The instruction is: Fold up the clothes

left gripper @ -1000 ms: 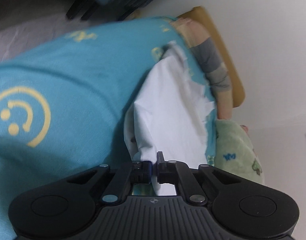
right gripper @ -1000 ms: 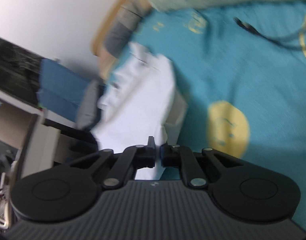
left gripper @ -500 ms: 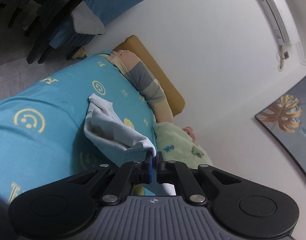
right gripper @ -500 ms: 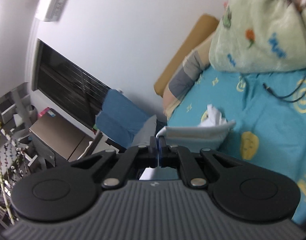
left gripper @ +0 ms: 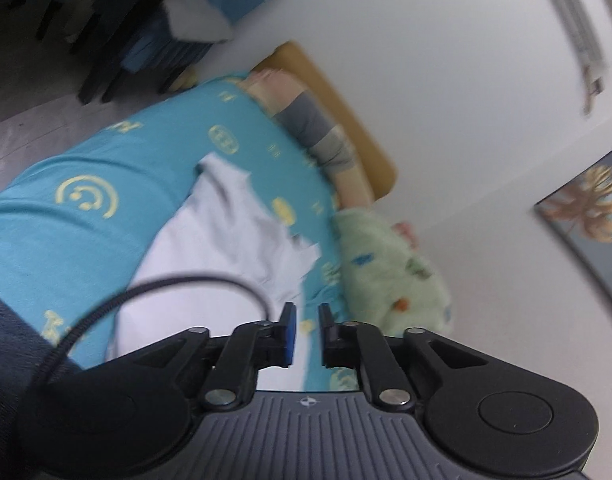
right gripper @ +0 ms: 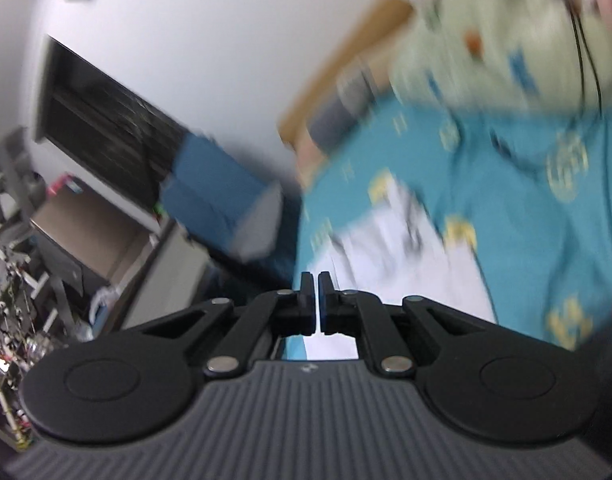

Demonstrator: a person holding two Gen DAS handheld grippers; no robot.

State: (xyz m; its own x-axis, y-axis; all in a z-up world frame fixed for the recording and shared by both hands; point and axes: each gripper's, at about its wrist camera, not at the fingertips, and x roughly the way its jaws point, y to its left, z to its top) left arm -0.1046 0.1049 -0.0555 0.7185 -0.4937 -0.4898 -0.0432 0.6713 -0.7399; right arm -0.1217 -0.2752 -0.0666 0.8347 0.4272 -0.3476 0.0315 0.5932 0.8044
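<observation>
White garment (left gripper: pixel 226 248) on a teal sheet (left gripper: pixel 66 240) printed with yellow smileys; pale green blanket (left gripper: pixel 389 272) with small coloured figures; grey-and-beige striped pillow (left gripper: pixel 317 132); mustard headboard (left gripper: pixel 345 104).

Your two wrist cameras looked down over the bed from above.
Your left view faced across the blue sheet (left gripper: pixel 66 240) toward the wall; your right view faced the same sheet (right gripper: pixel 525 240) from the opposite side. Both shared the white cloth (left gripper: pixel 226 248) (right gripper: pixel 389 240) and headboard (left gripper: pixel 345 120).

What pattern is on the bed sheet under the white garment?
Turquoise sheet with yellow smiley faces and small yellow motifs; clearest in the left wrist view.
</observation>
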